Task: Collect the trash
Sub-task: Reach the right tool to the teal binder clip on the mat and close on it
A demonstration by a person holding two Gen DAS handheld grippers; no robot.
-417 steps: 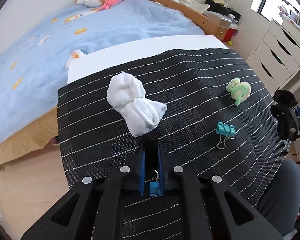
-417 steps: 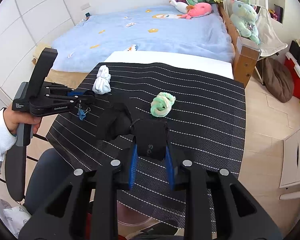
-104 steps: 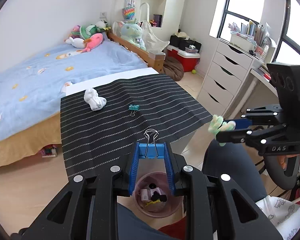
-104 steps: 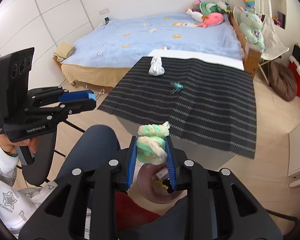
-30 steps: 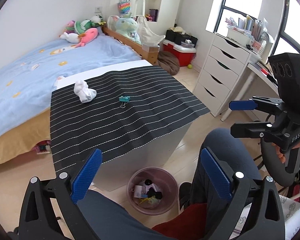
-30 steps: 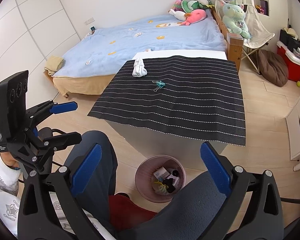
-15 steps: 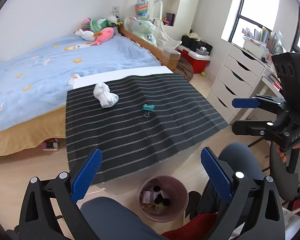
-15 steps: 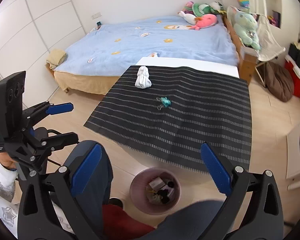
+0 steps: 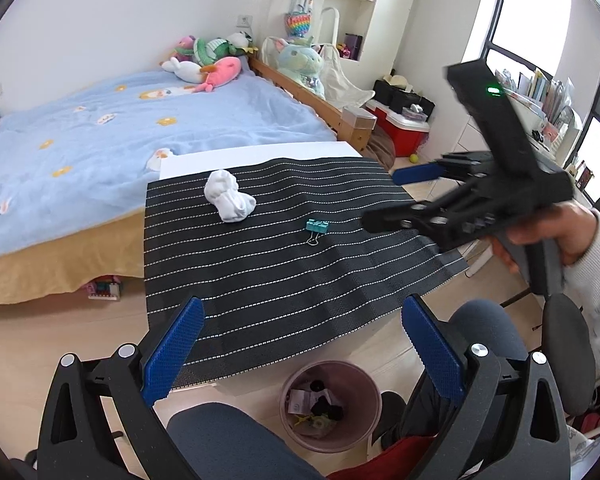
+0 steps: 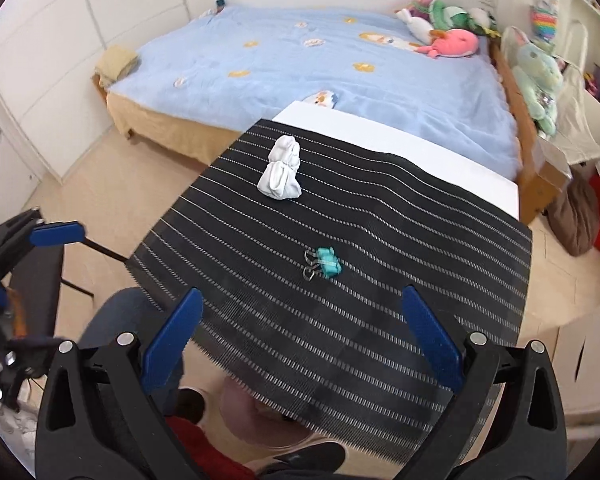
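Your left gripper (image 9: pixel 300 354) is spread wide, its blue pads (image 9: pixel 172 350) flaring to either side at the bottom of the frame and nothing between them. Your right gripper (image 10: pixel 300 346) is just as wide apart, also carrying nothing, and in the left wrist view it juts in from the right edge, gripped in your right hand (image 9: pixel 548 236). Just past the left gripper, low in the frame, there's the pink trash bin (image 9: pixel 330 406) on the floor with scraps in it, tucked at the near edge of the table. Above it the black striped mat (image 9: pixel 280 264) covers the table top. Mid-frame on that mat lies the teal binder clip (image 9: pixel 315 229), and up and left of it, well apart, sits the white balled sock (image 9: pixel 229 196). From the right wrist camera the clip (image 10: pixel 325 263) is dead centre, just beyond the open jaws, the sock (image 10: pixel 282 170) farther up the mat. Behind the table, across the top of the frame, spreads the blue bed (image 10: pixel 320 64) with plush toys (image 10: pixel 452 46) at upper right
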